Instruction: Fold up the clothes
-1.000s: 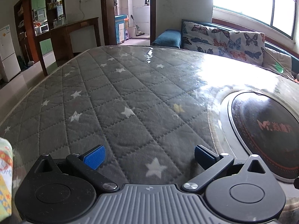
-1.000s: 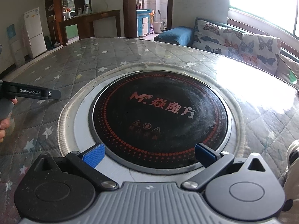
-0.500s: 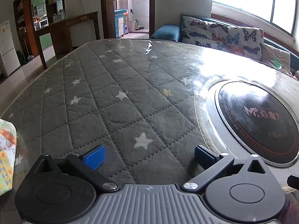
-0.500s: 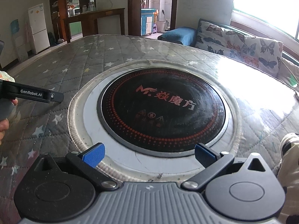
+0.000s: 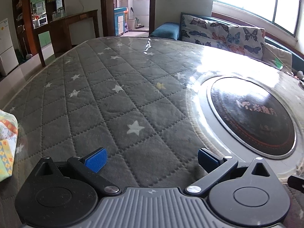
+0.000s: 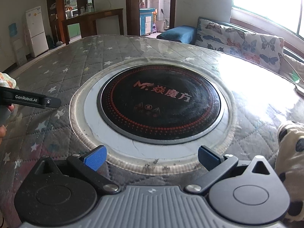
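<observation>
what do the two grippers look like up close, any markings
Both match: the left gripper and right gripper have black linkage arms with silver pivot screws, blue textured finger pads, round black housings and a ribbed grey body. The right wrist view shows the left gripper's side, lettered "GenRobot.AI" in white.

A big round surface in a room

The grey starry surface [image 5: 121,102] had a black cooker [image 6: 159,104] in it. A butterfly sofa [image 5: 224,34] and white fridge [image 6: 37,30] stood behind.
</observation>
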Tool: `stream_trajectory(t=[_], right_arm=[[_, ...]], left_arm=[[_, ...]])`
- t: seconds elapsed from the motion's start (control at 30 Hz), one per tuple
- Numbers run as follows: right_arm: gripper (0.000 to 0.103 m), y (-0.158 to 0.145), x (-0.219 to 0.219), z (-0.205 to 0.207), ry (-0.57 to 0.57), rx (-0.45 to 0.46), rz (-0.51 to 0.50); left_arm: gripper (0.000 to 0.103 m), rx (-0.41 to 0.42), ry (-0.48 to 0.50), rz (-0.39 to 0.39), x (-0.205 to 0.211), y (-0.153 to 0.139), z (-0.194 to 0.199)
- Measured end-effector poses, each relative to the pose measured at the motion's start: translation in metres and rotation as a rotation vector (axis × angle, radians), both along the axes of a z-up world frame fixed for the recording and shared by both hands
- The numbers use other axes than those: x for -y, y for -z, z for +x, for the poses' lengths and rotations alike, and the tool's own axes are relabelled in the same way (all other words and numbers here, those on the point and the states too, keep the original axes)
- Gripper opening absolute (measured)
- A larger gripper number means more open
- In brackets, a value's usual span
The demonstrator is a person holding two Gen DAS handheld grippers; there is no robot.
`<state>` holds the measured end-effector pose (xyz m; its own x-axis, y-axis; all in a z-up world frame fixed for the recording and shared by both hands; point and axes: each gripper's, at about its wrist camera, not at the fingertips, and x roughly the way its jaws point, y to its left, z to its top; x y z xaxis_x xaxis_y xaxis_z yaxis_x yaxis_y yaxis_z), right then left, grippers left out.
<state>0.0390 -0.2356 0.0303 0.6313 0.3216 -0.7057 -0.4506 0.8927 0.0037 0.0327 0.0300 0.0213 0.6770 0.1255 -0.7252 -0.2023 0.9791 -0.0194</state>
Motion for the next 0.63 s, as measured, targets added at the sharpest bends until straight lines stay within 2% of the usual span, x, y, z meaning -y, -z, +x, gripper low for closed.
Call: stream_trajectory(t=[0.5, 0.63], right_arm=[[0.103, 0.004, 0.007, -0.005, 0.024, 0.005, 0.021], [0.103, 0.004, 0.008, -0.007, 0.035, 0.009, 0.019]], left_arm=[[0.103, 0.071, 0.008, -0.018, 0.011, -0.014, -0.011], [0.103, 0.075, 0.049, -0.021, 0.021, -0.02, -0.012]])
